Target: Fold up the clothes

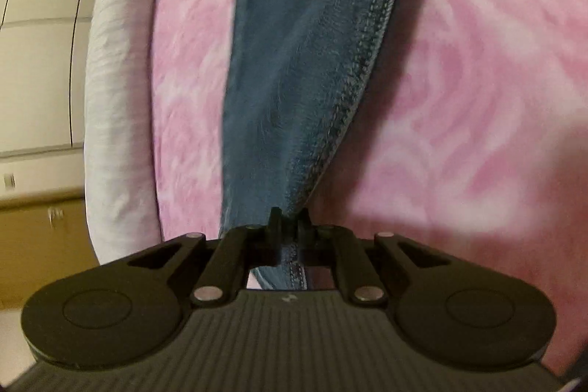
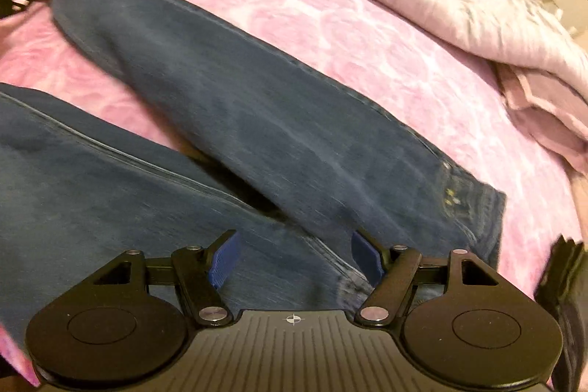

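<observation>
Two grippers work one pair of dark blue denim jeans [image 2: 257,120] spread on the pink rose-patterned bedspread [image 2: 330,24].

The left gripper [image 1: 289,226] pinches a stitched leg hem, seemingly lifted to carry it over; the right gripper [image 2: 294,256] hovers spread wide above the crotch. Bare bedspread remains beyond the leg, bounded by a pale rumpled blanket [image 2: 459,2].

Jeans [image 2: 257,120]: dark blue denim, lighter stitched seams. Blanket [image 2: 330,24]: pink with paler rose-swirl pattern. Right hand-held gripper [image 2: 294,254]: black body, blue fingers [image 2: 222,259]. Left hand-held gripper [image 1: 288,226]: all black
</observation>
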Demonstrator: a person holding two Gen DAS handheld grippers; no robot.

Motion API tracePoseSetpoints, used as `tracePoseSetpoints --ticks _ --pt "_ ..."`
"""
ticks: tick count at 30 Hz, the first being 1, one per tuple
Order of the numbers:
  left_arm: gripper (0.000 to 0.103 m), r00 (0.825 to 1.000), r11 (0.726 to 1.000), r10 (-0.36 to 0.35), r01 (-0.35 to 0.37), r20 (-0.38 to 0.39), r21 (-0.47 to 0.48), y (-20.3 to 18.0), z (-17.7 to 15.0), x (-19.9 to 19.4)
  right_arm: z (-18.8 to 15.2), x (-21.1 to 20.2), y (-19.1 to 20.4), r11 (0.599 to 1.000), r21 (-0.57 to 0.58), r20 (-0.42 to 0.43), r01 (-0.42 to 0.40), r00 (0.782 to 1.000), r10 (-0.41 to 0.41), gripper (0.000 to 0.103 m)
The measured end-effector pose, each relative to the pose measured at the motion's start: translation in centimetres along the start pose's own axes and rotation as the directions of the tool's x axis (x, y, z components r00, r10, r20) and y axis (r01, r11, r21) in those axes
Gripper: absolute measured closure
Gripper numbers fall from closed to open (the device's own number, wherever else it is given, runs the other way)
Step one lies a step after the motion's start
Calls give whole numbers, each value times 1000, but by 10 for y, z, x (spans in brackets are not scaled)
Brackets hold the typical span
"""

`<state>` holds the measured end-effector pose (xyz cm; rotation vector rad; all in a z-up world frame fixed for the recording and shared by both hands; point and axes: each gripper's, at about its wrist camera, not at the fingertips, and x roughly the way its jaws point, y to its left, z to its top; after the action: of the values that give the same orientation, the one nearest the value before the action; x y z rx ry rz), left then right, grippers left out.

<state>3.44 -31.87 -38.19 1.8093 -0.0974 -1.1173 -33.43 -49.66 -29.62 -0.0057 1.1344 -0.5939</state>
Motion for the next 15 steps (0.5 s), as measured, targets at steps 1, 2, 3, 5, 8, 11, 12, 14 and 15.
tracePoseSetpoints --ticks 1,2,3,5,8,11,12,14,15 --pt "97 1000 1000 0 0 4 -11 3 -5 -10 0 -1 -3 1000 21 2 0 1000 0 32" --pt "97 1000 1000 1 0 9 -16 3 -9 -23 0 -1 -7 999 42 15 -9 1000 8 32" --pt "97 1000 1000 -9 9 8 -3 -1 -11 -27 1 -2 -9 998 54 27 -17 1000 16 32" --pt "96 1000 999 -28 28 6 24 -10 -15 -35 2 2 -13 997 73 30 -20 999 17 32" --pt "90 998 996 -57 59 -36 71 -28 -19 -29 3 9 -30 986 164 14 -39 999 37 32" --pt "80 988 994 -91 97 -128 41 -28 -21 -19 -4 5 -63 955 293 16 -54 999 51 32" --pt "76 985 995 -94 96 -143 7 -23 -24 -21 -7 2 -75 942 331 19 -53 999 50 32" --pt "74 978 991 -120 108 -171 -80 -9 -29 -28 -17 -3 -106 920 391 23 -41 999 35 32" --pt "74 975 984 -134 109 -176 -144 2 -28 -34 -23 -4 -124 907 420 22 -35 999 28 32"
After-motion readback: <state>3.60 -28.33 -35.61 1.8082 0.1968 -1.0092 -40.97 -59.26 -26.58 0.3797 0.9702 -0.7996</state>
